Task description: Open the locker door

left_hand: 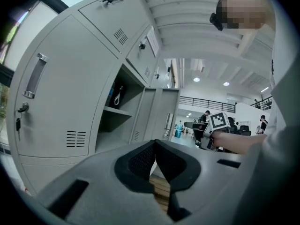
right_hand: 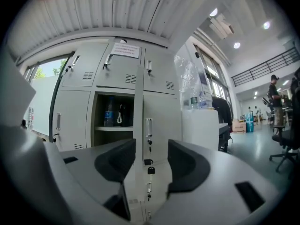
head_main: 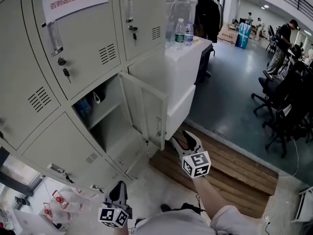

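The grey locker bank (head_main: 83,48) has one middle door (head_main: 146,109) swung open towards me, its inner face showing. Inside the compartment stand a blue-labelled bottle (head_main: 84,109) and a dark object (head_main: 98,97) on a shelf. My right gripper (head_main: 185,142) hovers just right of the door's free edge, open, with nothing between its fingers. In the right gripper view, the right gripper (right_hand: 151,158) faces the door's outer side (right_hand: 161,121) with its handle and hanging key (right_hand: 151,170). My left gripper (head_main: 119,191) sits low by the bottom lockers, shut and empty, its tips meeting in the left gripper view (left_hand: 154,149).
A white cabinet (head_main: 183,67) with water bottles (head_main: 180,32) stands right behind the open door. Wooden boards (head_main: 230,168) cover the floor at my feet. Office chairs (head_main: 279,111) and people are at the far right. A plastic bag (head_main: 58,202) lies at the lower left.
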`<state>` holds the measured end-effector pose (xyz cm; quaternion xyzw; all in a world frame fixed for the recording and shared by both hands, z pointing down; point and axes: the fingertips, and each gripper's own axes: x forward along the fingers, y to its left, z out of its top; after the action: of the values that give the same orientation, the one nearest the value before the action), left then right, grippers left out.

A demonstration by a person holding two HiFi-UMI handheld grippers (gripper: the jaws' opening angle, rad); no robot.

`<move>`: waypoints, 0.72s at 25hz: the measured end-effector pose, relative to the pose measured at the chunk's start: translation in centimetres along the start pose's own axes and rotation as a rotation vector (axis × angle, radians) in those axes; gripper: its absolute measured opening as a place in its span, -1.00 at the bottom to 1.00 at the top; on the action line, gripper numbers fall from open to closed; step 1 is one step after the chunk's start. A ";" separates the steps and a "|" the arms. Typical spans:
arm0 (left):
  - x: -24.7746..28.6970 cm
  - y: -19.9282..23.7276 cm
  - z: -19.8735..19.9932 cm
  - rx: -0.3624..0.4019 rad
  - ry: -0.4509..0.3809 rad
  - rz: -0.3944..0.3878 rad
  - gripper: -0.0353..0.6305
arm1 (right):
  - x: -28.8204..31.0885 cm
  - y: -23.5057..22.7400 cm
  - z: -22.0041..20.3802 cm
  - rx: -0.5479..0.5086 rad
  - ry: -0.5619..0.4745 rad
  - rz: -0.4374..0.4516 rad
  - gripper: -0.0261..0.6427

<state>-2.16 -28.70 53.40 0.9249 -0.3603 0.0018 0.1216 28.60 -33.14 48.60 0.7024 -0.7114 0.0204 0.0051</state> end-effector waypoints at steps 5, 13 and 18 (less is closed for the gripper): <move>0.9 -0.4 0.6 0.016 -0.001 -0.020 -0.88 | -2.1 0.0 0.0 -0.011 -0.018 -0.015 -0.67; 0.8 -0.3 1.1 0.033 -0.003 -0.033 -0.88 | -4.3 1.5 -0.1 -0.025 -0.030 -0.034 -0.88; 0.0 -0.1 1.6 0.071 -0.010 -0.021 -0.88 | -4.9 2.7 0.0 -0.006 -0.034 -0.024 -0.88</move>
<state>-2.23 -29.01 51.82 0.9324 -0.3507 0.0087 0.0869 25.96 -28.24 48.34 0.7113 -0.7029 0.0062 -0.0045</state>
